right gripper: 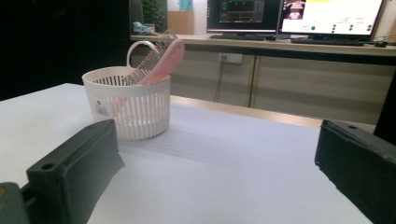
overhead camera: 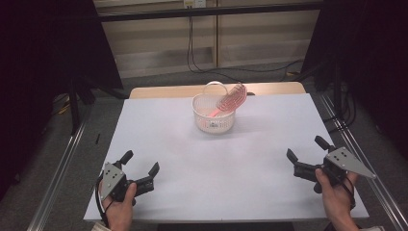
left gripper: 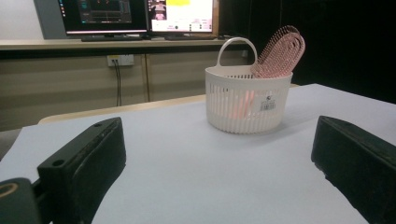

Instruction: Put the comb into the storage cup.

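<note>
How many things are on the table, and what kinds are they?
Basket: 1, white
Brush: 1, pink, standing in the basket
Grippers: 2, black, left and right, both open and holding nothing
Total: 4

Lab — monitors [left gripper: 140, 16], black curtains [overhead camera: 43, 43], cables [overhead camera: 192, 48]

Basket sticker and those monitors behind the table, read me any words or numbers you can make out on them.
None can be read.
White sticker on the basket: barcode-like marks, too small to read.
Monitors behind the table: charts and coloured panels, text too blurred.
Pink hairbrush: no lettering visible.
</note>
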Action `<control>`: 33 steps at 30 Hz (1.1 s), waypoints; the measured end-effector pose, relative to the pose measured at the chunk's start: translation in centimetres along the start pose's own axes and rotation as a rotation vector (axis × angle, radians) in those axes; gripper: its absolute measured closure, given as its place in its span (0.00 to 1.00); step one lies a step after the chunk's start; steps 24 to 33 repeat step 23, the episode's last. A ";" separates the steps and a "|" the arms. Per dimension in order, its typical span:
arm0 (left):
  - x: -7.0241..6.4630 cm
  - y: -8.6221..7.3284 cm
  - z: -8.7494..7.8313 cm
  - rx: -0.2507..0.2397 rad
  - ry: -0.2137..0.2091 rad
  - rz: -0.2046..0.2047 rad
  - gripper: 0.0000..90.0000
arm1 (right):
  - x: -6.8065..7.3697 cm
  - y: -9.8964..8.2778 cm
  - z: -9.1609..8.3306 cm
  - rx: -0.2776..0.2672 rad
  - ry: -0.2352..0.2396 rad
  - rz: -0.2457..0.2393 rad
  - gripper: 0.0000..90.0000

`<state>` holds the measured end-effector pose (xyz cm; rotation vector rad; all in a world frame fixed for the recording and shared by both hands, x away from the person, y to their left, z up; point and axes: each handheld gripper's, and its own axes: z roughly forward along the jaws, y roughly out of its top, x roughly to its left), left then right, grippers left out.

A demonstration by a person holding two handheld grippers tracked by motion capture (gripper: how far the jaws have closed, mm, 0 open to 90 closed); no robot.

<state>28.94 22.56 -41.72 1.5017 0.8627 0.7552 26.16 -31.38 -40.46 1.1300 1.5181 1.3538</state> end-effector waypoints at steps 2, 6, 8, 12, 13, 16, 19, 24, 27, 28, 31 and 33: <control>0.0 -0.1 0.0 0.004 0.002 0.001 0.04 | -0.4 -0.2 -0.5 -0.001 -0.015 -0.013 0.00; 0.0 -0.1 0.0 0.008 -0.001 0.001 0.04 | -1.0 -0.6 -1.3 0.001 -0.045 -0.002 0.00; 0.0 -0.1 0.1 0.010 0.001 0.002 0.04 | -1.1 -0.6 -1.5 -0.008 -0.046 0.002 0.00; 0.1 -0.1 0.0 0.013 0.002 0.005 0.04 | -1.4 -1.1 -2.1 -0.012 -0.072 -0.018 0.00; 0.1 -0.2 0.0 0.014 0.000 0.004 0.04 | -1.5 -1.2 -2.2 -0.012 -0.074 -0.018 0.00; 0.1 -0.1 0.1 0.013 0.002 0.000 0.03 | -1.8 -1.5 -2.3 -0.016 -0.086 -0.004 0.00; 0.1 -0.1 0.1 0.011 -0.002 -0.004 0.04 | -1.8 -1.8 -2.0 0.000 -0.079 0.001 0.00; 0.2 -0.1 0.2 0.008 0.001 -0.011 0.04 | -1.7 -1.8 -1.7 -0.006 -0.076 0.010 0.00; 0.2 -0.1 0.2 0.008 0.001 -0.011 0.04 | -1.7 -1.8 -1.7 -0.006 -0.076 0.010 0.00; 0.2 -0.1 0.2 0.008 0.001 -0.011 0.04 | -1.7 -1.8 -1.7 -0.006 -0.076 0.010 0.00; 0.2 -0.1 0.2 0.008 0.001 -0.011 0.04 | -1.7 -1.8 -1.7 -0.006 -0.076 0.010 0.00; 0.2 -0.1 0.2 0.008 0.001 -0.011 0.04 | -1.7 -1.8 -1.7 -0.006 -0.076 0.010 0.00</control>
